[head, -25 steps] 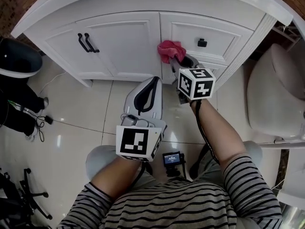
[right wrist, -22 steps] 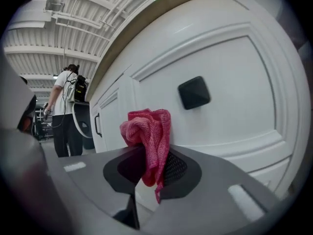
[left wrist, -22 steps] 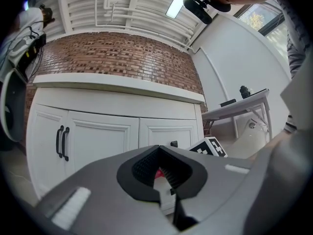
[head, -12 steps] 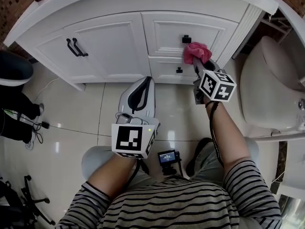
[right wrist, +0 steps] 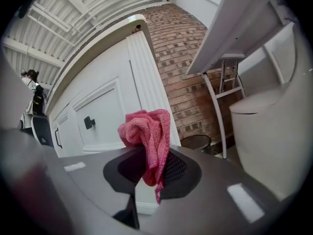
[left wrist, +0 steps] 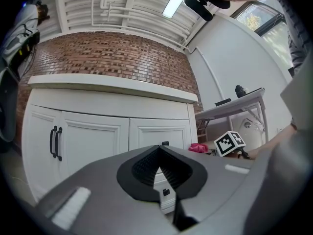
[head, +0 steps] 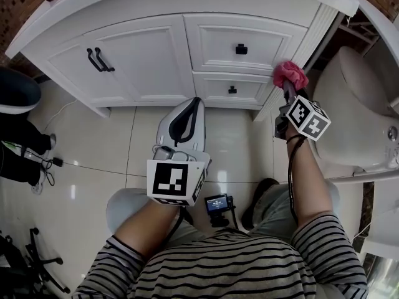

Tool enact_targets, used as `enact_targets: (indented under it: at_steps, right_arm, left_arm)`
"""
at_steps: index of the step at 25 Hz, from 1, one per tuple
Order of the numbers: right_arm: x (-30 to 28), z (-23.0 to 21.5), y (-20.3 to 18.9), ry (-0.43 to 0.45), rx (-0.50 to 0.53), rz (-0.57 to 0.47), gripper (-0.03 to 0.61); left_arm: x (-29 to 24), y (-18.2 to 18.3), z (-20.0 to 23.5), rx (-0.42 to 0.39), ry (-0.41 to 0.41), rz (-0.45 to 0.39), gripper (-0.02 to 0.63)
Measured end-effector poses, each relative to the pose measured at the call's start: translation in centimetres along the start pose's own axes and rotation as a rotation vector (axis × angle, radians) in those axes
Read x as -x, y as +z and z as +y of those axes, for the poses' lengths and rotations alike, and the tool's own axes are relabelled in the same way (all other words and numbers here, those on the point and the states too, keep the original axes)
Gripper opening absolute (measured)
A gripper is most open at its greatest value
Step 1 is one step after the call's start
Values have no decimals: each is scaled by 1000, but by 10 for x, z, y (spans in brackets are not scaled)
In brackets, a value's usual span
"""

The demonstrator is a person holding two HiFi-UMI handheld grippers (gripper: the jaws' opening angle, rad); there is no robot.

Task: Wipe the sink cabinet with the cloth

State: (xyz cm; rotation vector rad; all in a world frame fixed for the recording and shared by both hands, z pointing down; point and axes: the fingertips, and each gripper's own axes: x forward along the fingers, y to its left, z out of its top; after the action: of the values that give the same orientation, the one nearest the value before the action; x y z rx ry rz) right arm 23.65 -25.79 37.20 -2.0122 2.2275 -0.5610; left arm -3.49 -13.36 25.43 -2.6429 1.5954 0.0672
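The place looks like a bathroom. A white sink cabinet (head: 156,55) stands on a glossy tiled floor (head: 93,161) beside a toilet (head: 349,123), with a brick wall (left wrist: 122,58) rising behind it.

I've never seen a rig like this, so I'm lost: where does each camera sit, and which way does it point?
Head view: on the person's head, looking steeply down at the sink cabinet; striped shirt, forearms, left claw and right claw show.
Left gripper view: rides the left claw, facing the cabinet doors; its shut jaws fill the bottom.
Right gripper view: rides the right claw, facing the cabinet's right corner; its jaws pinch the pink cloth.
Shared: all show the cabinet; head and left gripper views both catch the cloth.
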Motion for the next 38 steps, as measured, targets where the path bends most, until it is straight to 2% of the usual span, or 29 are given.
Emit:
enact_targets:
  at_steps: [3, 9, 12, 14, 19, 28, 38]
  right_arm:
    - [4, 27, -10, 65, 8, 1, 67]
    - [-14, 160, -88, 399, 144, 94, 68]
    - [-34, 204, -128, 501, 184, 153, 69]
    - [-49, 224, -141, 534, 190, 164, 69]
    - [-80, 226, -149, 480, 253, 164, 67]
    - [-74, 157, -139, 382, 305, 152, 69]
    - [-57, 81, -117, 270, 219, 127, 74]
  left_arm:
    - [1, -2, 3, -3, 9, 3, -9]
    - [3, -2, 5, 5, 13, 9, -9]
    - [3, -3, 7, 0, 12, 24, -9]
    - [4, -5, 13, -3, 16, 28, -9]
    - [3, -6, 29, 28, 36, 30, -9]
    - [-3, -13, 24, 58, 11, 43, -9]
    - [-10, -25, 9, 10, 0, 75, -9]
